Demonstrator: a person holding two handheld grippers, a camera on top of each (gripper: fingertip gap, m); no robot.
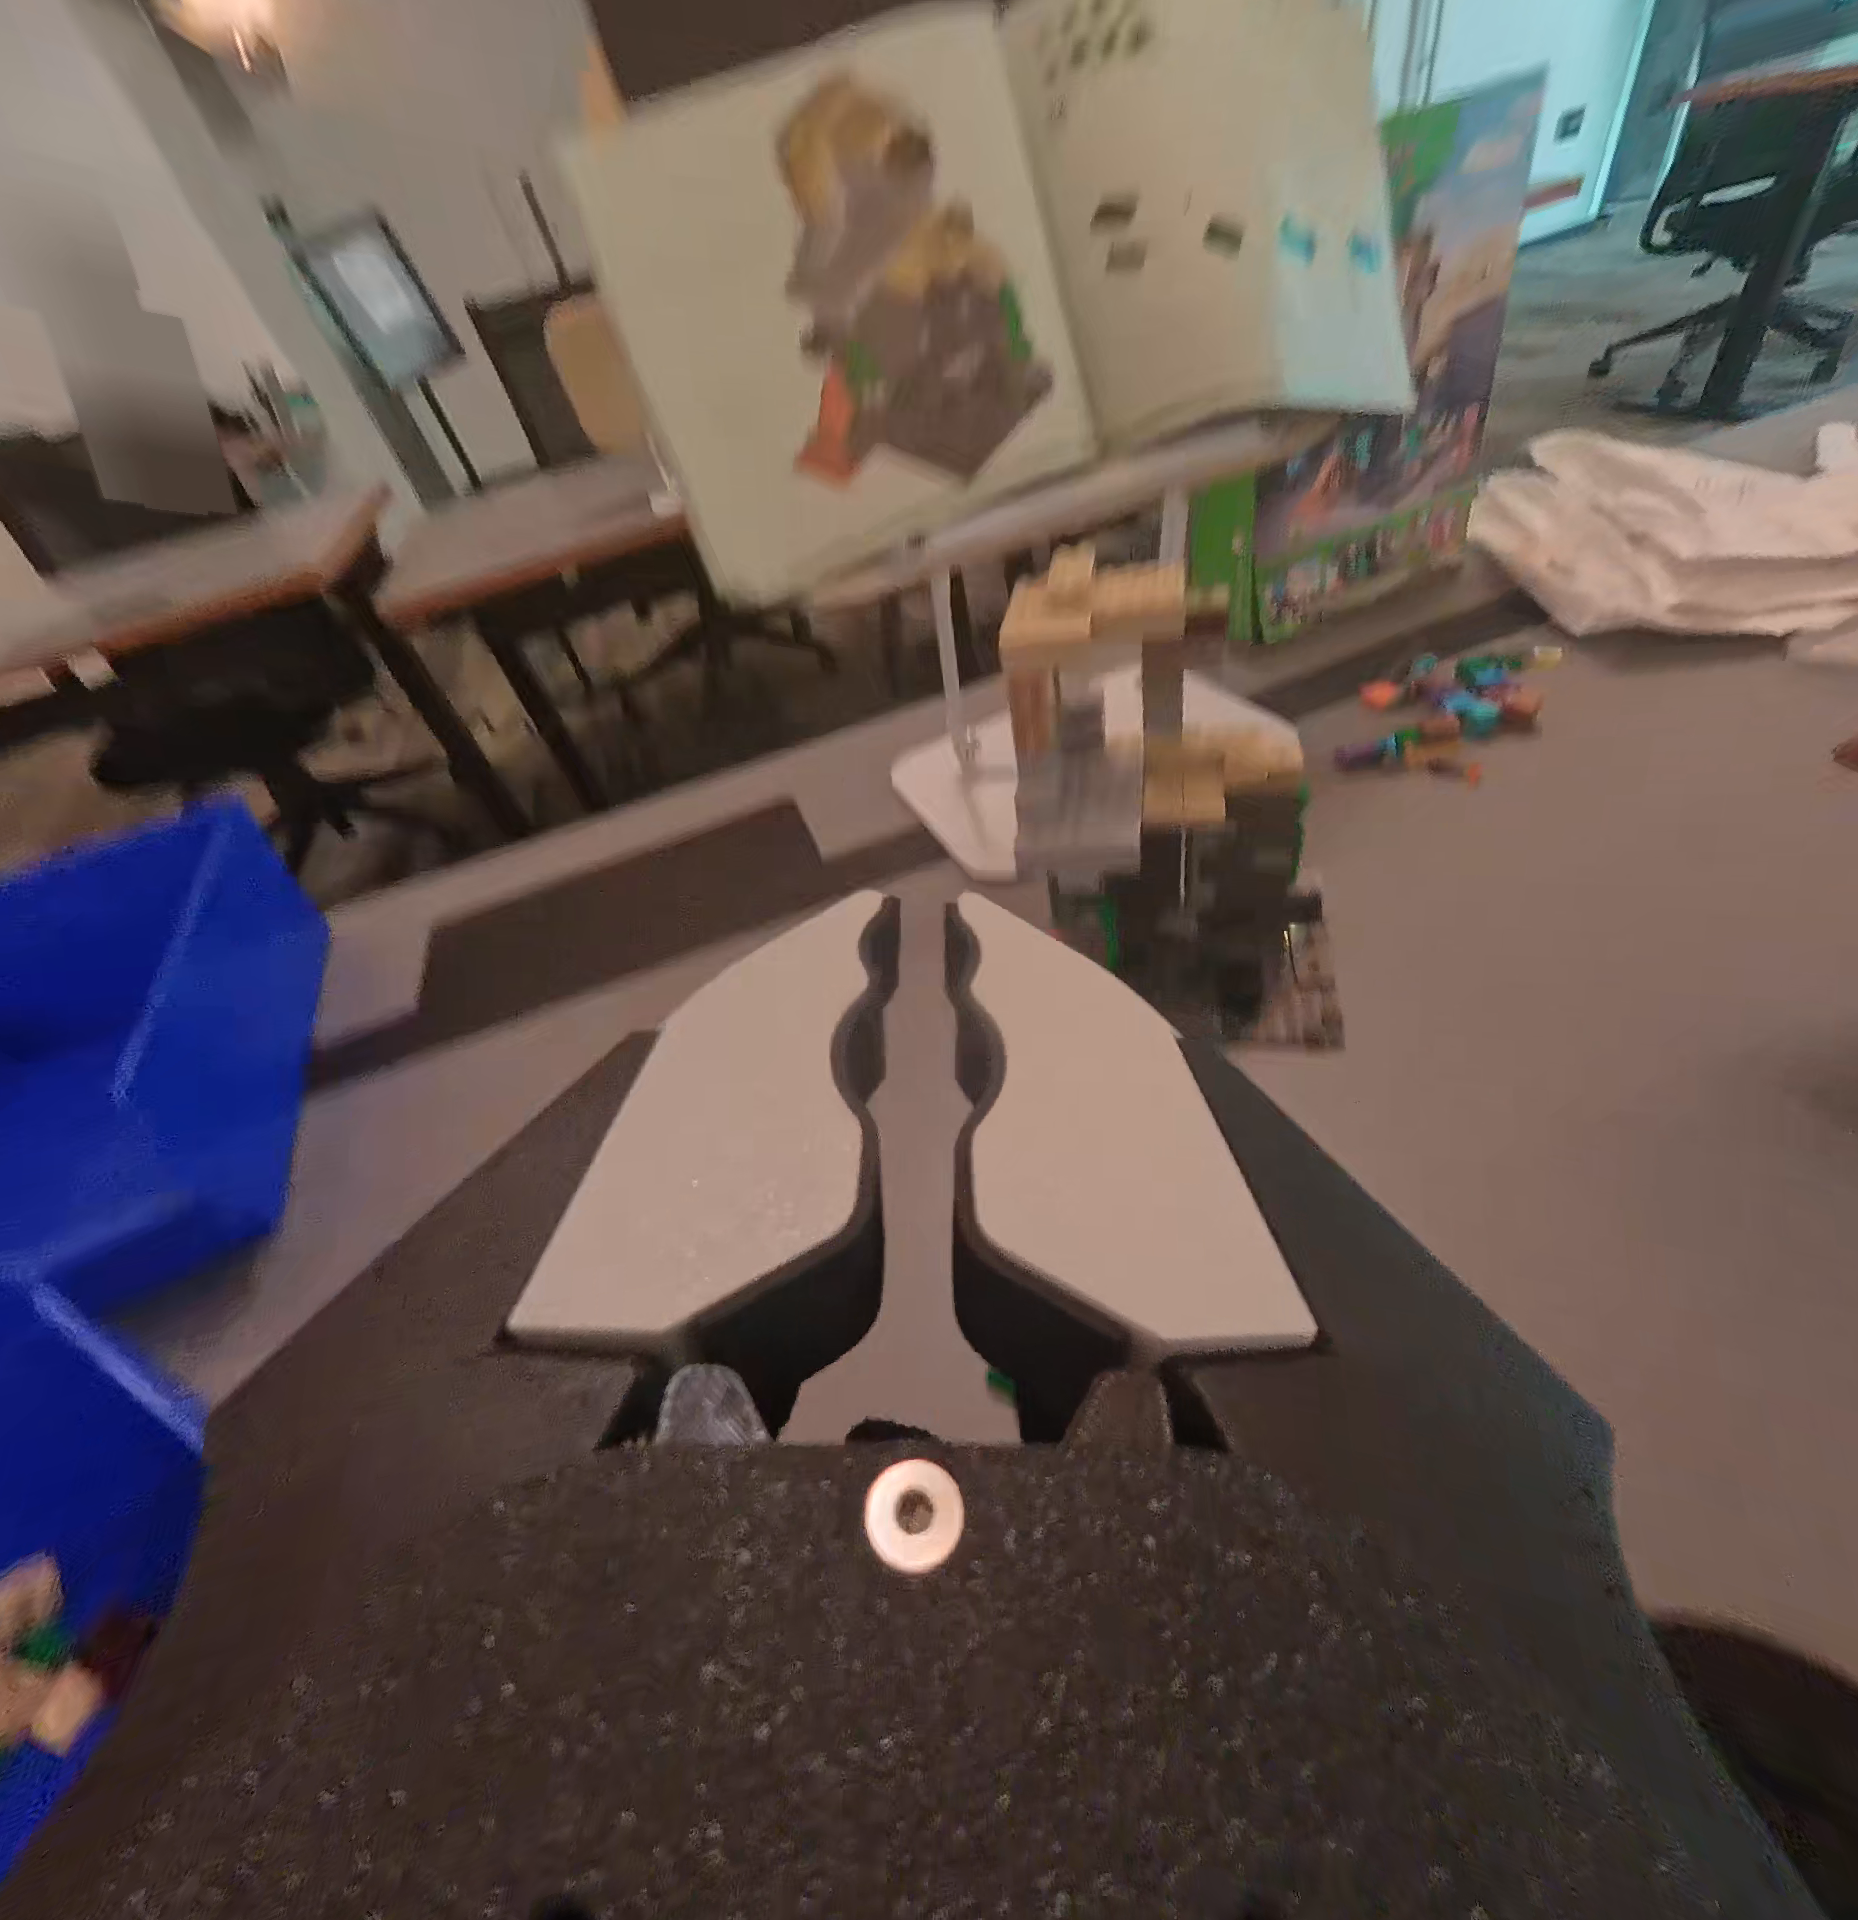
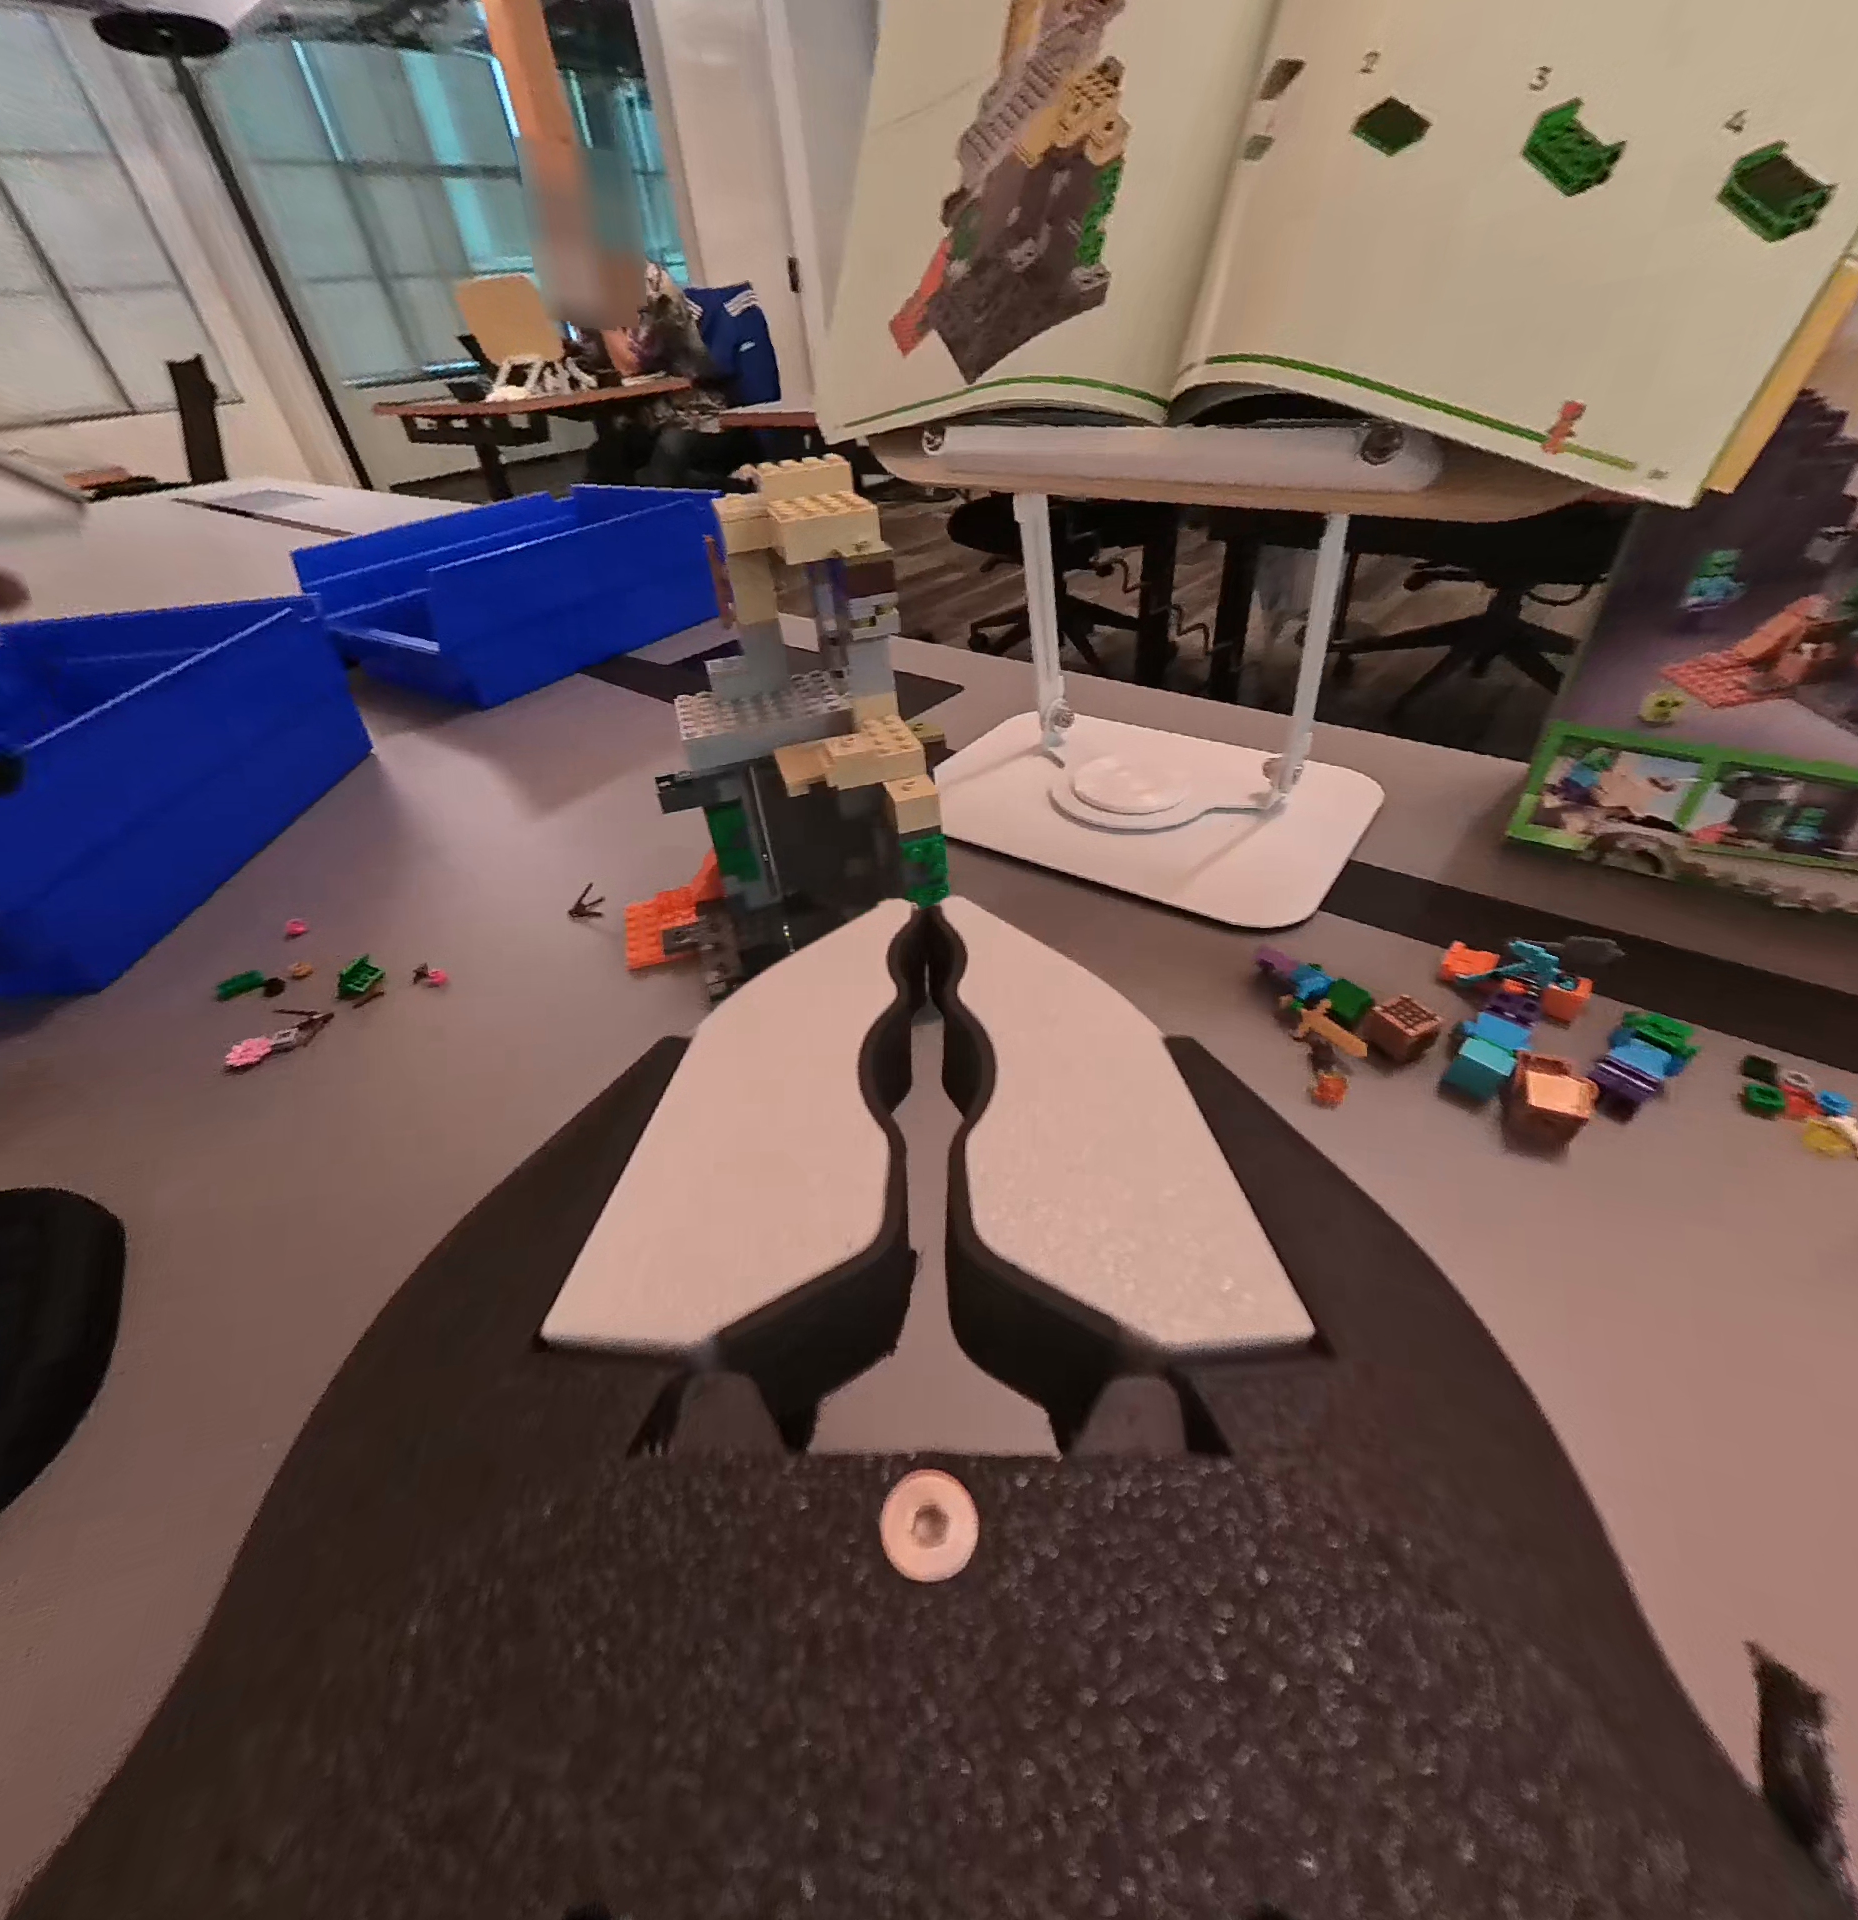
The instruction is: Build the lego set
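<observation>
While the right gripper (image 2: 927,906) pinches a small green brick (image 2: 926,869) at its fingers' tips, against the lego tower's (image 2: 800,717) near right corner, the left gripper (image 1: 923,906) hangs empty, fingers narrowly parted, tower ahead to its right. Bare grey surface (image 2: 489,1122) lies left; loose pieces (image 2: 1507,1039) right; blue bins (image 2: 156,748) and a stand-held instruction book (image 2: 1320,208) beyond.

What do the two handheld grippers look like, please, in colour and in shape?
Both look alike. The left gripper and the right gripper each have a black, grainy, wedge-shaped body with one pale round screw in the middle. Two light grey, leaf-shaped fingers carry black, wavy inner pads. No cables or markings show.
</observation>
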